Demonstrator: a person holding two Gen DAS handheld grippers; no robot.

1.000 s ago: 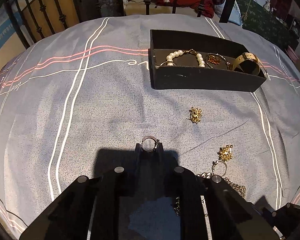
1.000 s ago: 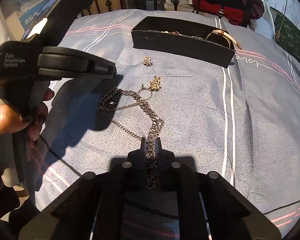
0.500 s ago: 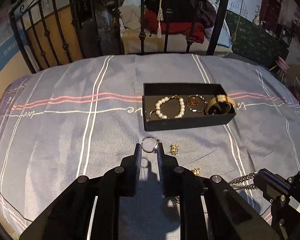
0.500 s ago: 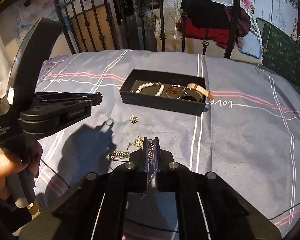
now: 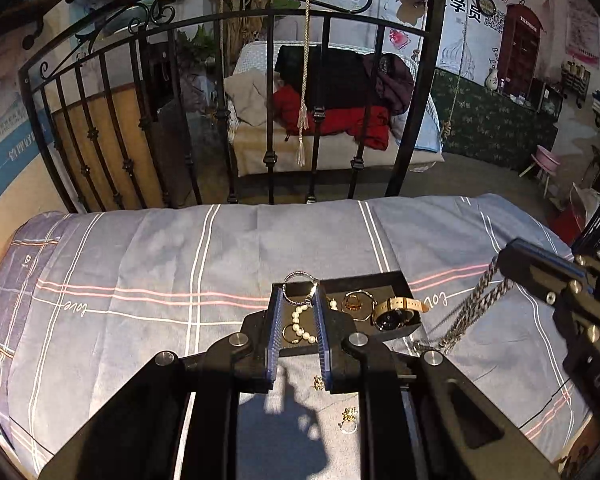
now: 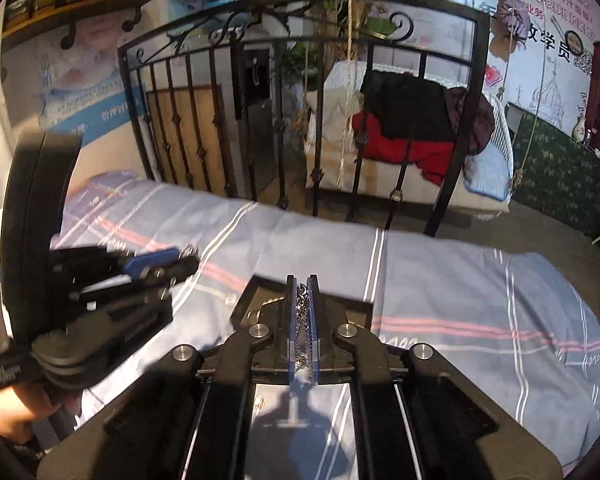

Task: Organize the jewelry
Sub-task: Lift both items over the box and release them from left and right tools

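Note:
My left gripper point(image 5: 299, 294) is shut on a thin silver ring point(image 5: 299, 288) and holds it high above the black jewelry box point(image 5: 396, 280). The box holds a pearl bracelet point(image 5: 300, 322), an amber bangle point(image 5: 356, 302) and a gold watch point(image 5: 396, 314). My right gripper point(image 6: 301, 286) is shut on a silver chain point(image 6: 301, 332); in the left wrist view the chain point(image 5: 466, 312) hangs from it down to the bed. Small gold pieces point(image 5: 349, 416) lie on the sheet below. The box point(image 6: 246, 300) is mostly hidden behind my right fingers.
The bed has a grey striped sheet point(image 5: 140, 280) and a black iron footboard point(image 5: 268, 120) at its far edge. Clothes are piled on a swing seat point(image 5: 332, 112) beyond. The left gripper body point(image 6: 80, 312) fills the left of the right wrist view.
Both grippers have risen well above the bed and tilted up. The ring stays in the left gripper; the chain has been lifted off the sheet by the right gripper.

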